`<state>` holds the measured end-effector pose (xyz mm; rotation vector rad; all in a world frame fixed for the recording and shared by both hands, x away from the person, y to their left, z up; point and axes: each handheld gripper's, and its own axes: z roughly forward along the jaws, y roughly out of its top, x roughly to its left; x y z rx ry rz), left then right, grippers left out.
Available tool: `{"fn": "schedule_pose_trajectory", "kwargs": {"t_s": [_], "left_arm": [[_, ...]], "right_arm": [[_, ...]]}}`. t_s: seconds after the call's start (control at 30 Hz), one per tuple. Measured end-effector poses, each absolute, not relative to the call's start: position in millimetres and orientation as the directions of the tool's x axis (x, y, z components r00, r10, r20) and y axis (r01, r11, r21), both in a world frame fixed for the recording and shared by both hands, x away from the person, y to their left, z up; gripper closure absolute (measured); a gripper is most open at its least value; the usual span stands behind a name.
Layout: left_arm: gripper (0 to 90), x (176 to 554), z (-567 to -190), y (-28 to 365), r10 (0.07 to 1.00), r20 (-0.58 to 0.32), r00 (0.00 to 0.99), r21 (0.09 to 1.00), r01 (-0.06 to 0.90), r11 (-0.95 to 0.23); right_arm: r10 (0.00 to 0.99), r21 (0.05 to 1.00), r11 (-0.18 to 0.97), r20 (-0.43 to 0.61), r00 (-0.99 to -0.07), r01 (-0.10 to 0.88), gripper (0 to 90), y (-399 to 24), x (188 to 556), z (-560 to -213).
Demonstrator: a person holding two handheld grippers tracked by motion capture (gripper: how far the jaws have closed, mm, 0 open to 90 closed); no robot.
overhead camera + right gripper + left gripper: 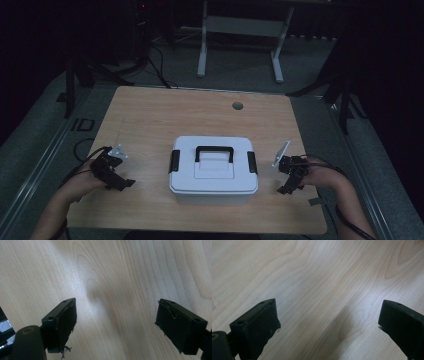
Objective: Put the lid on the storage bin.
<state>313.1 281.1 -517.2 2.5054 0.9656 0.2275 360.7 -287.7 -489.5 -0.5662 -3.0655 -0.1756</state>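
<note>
Flanking the white box [213, 172] at lower centre, left gripper [119, 184] and right gripper [286, 189] gaping wide, empty; probably rigid, light, slick — gripping the black handle [214, 152].

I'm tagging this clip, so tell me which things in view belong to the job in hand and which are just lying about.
Part of the job:
- white storage box with black handle and side latches
- left tongs, open
- right tongs, open

Just there:
- wooden table, with its cable hole
- white desk frame on the floor behind
</note>
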Motion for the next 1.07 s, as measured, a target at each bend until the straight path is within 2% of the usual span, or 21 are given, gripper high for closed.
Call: {"fn": "schedule_pose_trajectory", "kwargs": {"t_s": [0.47,0.67,0.93,1.07], "left_arm": [[2.2,298.1,-521.9,290.5,0.712,0.009,0.702,0.511,0.609,-0.606],[2.2,291.5,-529.7,295.5,0.732,0.028,0.681,0.498,0.625,-0.601],[2.2,286.8,-539.1,302.8,0.79,0.024,0.613,0.526,0.664,-0.531],[2.2,284.0,-544.3,304.9,0.788,0.021,0.615,0.511,0.671,-0.537]], "right_arm": [[0.377,0.135,0.916,0.031,-0.926,0.378,16.8,-295.0,355.6,-495.2],[0.386,0.151,0.911,0.016,-0.922,0.384,16.8,-299.7,352.4,-497.2],[0.407,0.174,0.899,0.004,-0.913,0.401,16.8,-304.8,350.4,-502.0],[0.408,0.179,0.897,0.011,-0.913,0.404,16.8,-306.2,349.6,-504.8]]}}
